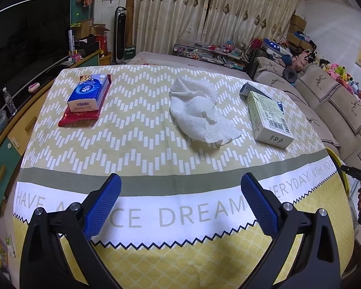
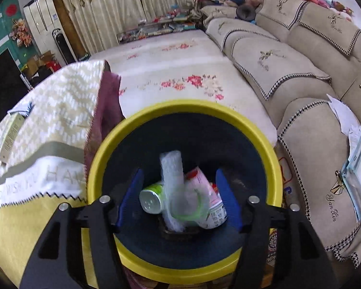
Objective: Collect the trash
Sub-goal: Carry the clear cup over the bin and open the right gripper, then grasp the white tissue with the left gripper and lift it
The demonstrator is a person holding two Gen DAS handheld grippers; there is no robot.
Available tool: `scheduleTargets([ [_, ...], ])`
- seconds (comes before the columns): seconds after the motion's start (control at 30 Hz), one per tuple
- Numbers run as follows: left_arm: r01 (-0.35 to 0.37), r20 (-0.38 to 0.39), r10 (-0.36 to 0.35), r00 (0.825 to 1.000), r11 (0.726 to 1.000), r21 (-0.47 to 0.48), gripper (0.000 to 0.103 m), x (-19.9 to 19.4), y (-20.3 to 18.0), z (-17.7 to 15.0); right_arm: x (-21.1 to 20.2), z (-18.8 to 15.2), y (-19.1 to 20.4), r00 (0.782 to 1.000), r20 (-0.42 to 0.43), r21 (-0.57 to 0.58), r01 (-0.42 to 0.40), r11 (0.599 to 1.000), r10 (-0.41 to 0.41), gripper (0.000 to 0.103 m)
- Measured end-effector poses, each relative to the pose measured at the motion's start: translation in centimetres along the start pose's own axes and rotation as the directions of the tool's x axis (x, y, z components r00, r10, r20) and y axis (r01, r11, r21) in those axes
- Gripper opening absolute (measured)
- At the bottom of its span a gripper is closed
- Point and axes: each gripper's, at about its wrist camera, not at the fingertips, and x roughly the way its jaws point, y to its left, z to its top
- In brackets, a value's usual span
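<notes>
Left wrist view faces the tablecloth point(image 1: 156, 149) obliquely; right wrist view looks closely into the bin point(image 2: 252, 125) beside it.

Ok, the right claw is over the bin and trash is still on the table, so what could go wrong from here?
1. The bubble-wrap roll sits between the open right claw's pads above the yellow-rimmed bin; it may snag instead of dropping.
2. The crumpled paper towel is loose and could slip from a pinch.
3. The Vinda tissue pack and the carton box might be binned by mistake.
</notes>
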Motion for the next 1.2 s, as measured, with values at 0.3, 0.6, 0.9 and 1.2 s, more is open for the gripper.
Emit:
scheduleTargets([
  [0.3, -0.008, -0.003, 0.008, 1.0, 1.0, 0.024, 0.098, 0.2, -0.6, -0.2, -0.5, -0.4, 2.1, 1.0, 0.016, -0.022, -0.024, 0.999, 0.025, 0.064],
  [0.6, -0.025, -0.068, 0.033, 0.997, 0.992, 0.125, 0.098, 0.4, -3.9, 1.0, -0.7, -0.2, 2.4, 0.996, 0.031, -0.005, -0.081, 0.997, 0.081, 0.068],
  [0.9, -0.013, -0.076, 0.024, 0.997, 0.989, 0.145, 0.098, 3.8, -5.1, 7.4, -1.0, -0.2, 2.7, 0.991, 0.036, -0.015, -0.126, 0.992, 0.127, 0.069],
  [1.2, -0.086, -0.124, 0.107, 0.986, 0.983, 0.162, 0.096, 10.2, -4.9, 10.3, -1.2, -0.6, 1.5, 0.993, 0.028, -0.003, -0.116, 0.993, 0.116, 0.069],
])
